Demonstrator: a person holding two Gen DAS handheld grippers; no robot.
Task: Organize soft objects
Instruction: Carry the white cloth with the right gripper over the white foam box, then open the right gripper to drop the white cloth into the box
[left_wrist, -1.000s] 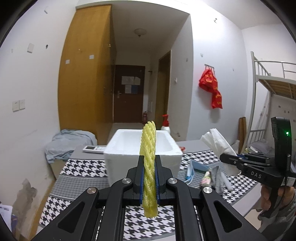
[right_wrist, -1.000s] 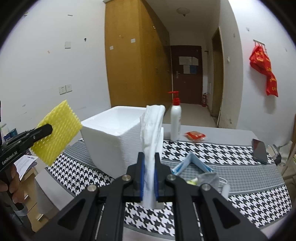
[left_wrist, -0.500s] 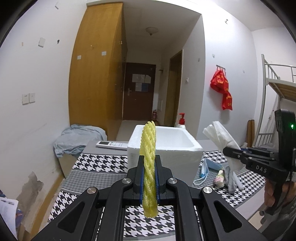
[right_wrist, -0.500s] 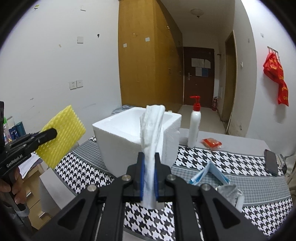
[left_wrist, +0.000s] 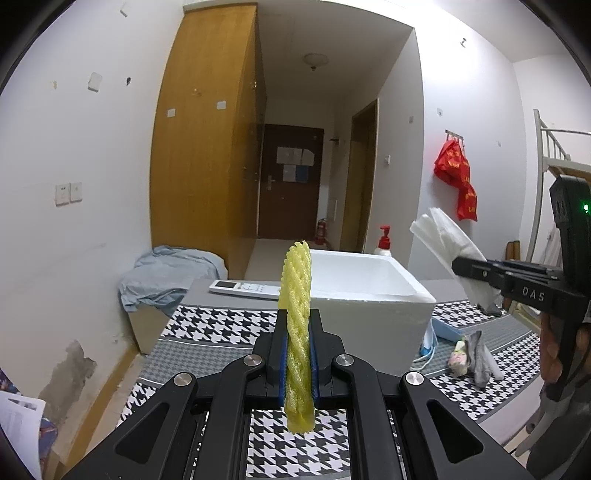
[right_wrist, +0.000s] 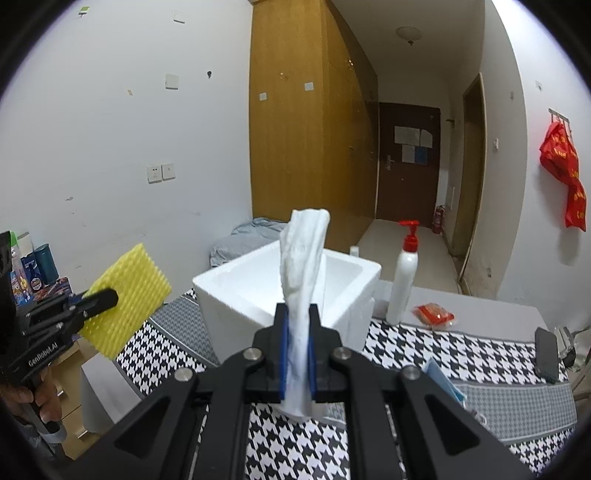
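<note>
Our left gripper (left_wrist: 298, 360) pinches a yellow foam net (left_wrist: 296, 295) — our right gripper (right_wrist: 297, 360) pinches a white tissue (right_wrist: 303, 258) — both before the foam box (right_wrist: 236, 291).

One foam box (left_wrist: 369, 291) (white), one bottle (right_wrist: 404, 273).

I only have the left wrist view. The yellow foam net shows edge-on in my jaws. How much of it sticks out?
Observer: In the right wrist view the yellow foam net is a broad flat sheet; the left gripper pinches only its lower edge.
Operator: What is behind the foam box?
Observer: A white pump bottle stands past the foam box, with a red packet lying beside it.
Operator: Anything on the table's far right?
Observer: A dark phone lies flat there.
</note>
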